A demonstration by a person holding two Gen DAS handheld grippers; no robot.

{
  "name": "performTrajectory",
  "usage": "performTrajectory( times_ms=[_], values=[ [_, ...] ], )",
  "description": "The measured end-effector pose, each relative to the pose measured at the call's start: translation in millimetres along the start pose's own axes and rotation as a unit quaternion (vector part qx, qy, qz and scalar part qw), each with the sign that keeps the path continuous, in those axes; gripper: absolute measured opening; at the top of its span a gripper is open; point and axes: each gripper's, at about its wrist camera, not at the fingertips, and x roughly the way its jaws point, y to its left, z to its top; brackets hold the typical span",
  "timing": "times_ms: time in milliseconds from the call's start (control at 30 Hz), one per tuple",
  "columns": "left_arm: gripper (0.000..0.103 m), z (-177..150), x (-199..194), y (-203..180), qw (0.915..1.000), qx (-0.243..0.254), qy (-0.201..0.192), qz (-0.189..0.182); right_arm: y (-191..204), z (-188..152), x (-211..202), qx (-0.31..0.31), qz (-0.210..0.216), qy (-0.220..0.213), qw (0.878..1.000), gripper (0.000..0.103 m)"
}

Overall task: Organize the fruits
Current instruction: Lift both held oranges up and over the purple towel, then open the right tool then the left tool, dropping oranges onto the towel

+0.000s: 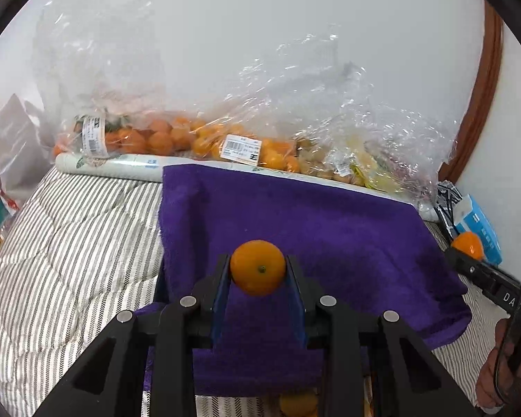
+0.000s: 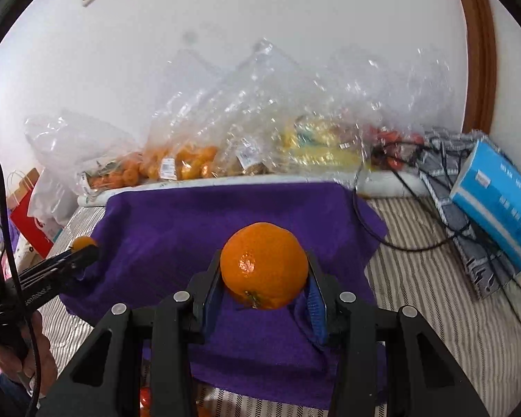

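My left gripper (image 1: 258, 268) is shut on a small orange mandarin (image 1: 258, 267), held above a purple towel (image 1: 330, 229) spread on a striped quilt. My right gripper (image 2: 264, 271) is shut on a larger orange (image 2: 264, 264), stem end towards the camera, over the same purple towel (image 2: 191, 222). In the left wrist view the right gripper's orange (image 1: 468, 245) shows at the far right edge. The left gripper (image 2: 83, 246) with its mandarin (image 2: 83, 242) appears at the left in the right wrist view, with a hand (image 2: 34, 358) on its handle.
Clear plastic bags of oranges (image 1: 177, 137) and yellowish fruit (image 1: 364, 166) lie along the white wall behind the towel. A blue box (image 2: 500, 201) and black cables (image 2: 399, 239) sit at the right. Paper bags (image 2: 27, 215) stand at the left. More fruit (image 1: 297, 403) shows below the fingers.
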Motion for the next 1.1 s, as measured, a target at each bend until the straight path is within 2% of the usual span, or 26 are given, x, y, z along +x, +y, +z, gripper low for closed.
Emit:
performTrajectory(
  times_ms=[367,600,1100],
  values=[
    [0.03,-3,9,6,0.9998,-0.01,0.015,0.005,1,-9,14,-0.007,-0.001,0.022,1.0,0.043],
    [0.03,-4,17,13,0.999,-0.029,0.033,-0.005,-2,-11,18,-0.001,0.0,0.029,1.0,0.043],
    [0.03,-9,23,6,0.999,-0.011,0.043,-0.005,6,-15,27,-0.021,-0.012,0.043,0.999,0.043]
  ],
)
